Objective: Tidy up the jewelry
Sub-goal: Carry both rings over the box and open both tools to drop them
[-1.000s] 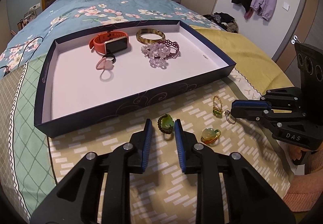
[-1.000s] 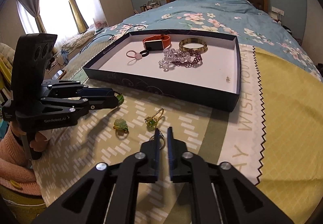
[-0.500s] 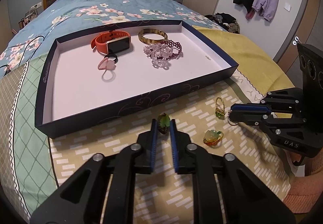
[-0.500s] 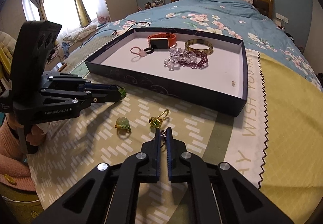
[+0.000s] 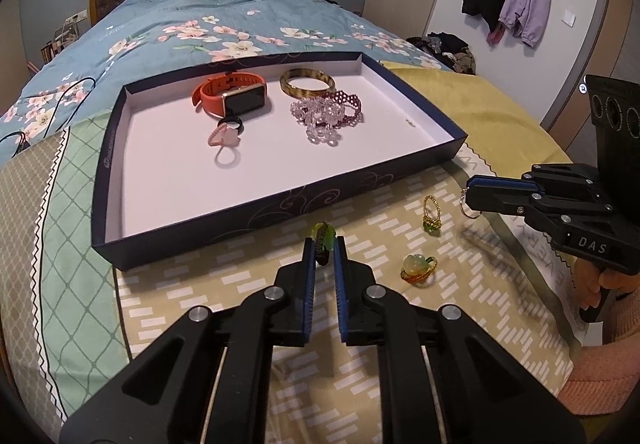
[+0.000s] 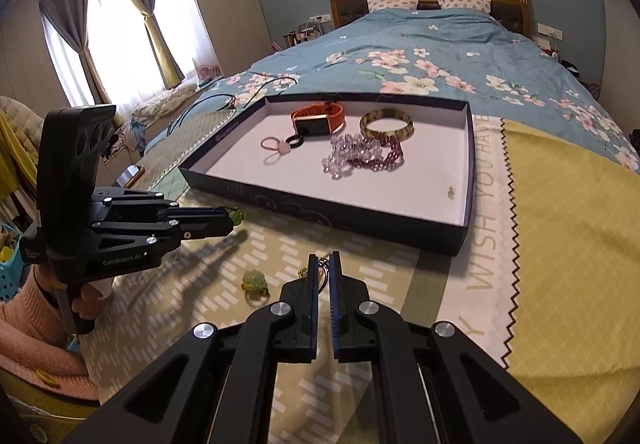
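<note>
The big dark blue box lid (image 5: 276,204) is lying on the bed, and it is already holding the orange watch (image 5: 230,96), the brown bangle (image 5: 307,82), the clear and purple bead bracelets (image 5: 326,114) and a pink heart ring (image 5: 225,136). The left gripper (image 5: 324,244) is pinching a green bead ring (image 5: 323,238) just in front of the lid's near wall, with only the tips squeezing it, so the ring could be slipping out and rolling away on the soft patterned blanket (image 5: 224,280). The right gripper (image 5: 469,190) is clenching a thin silver ring (image 5: 467,204) by its edge, and that tiny ring could be twisting loose too. A pale green stone ring (image 5: 418,268) and a gold ring with a green stone (image 5: 431,213) are lying between the two grippers, still waiting outside the lid. If a gripper is swinging low, it could be knocking them or bumping the lid's wall.
</note>
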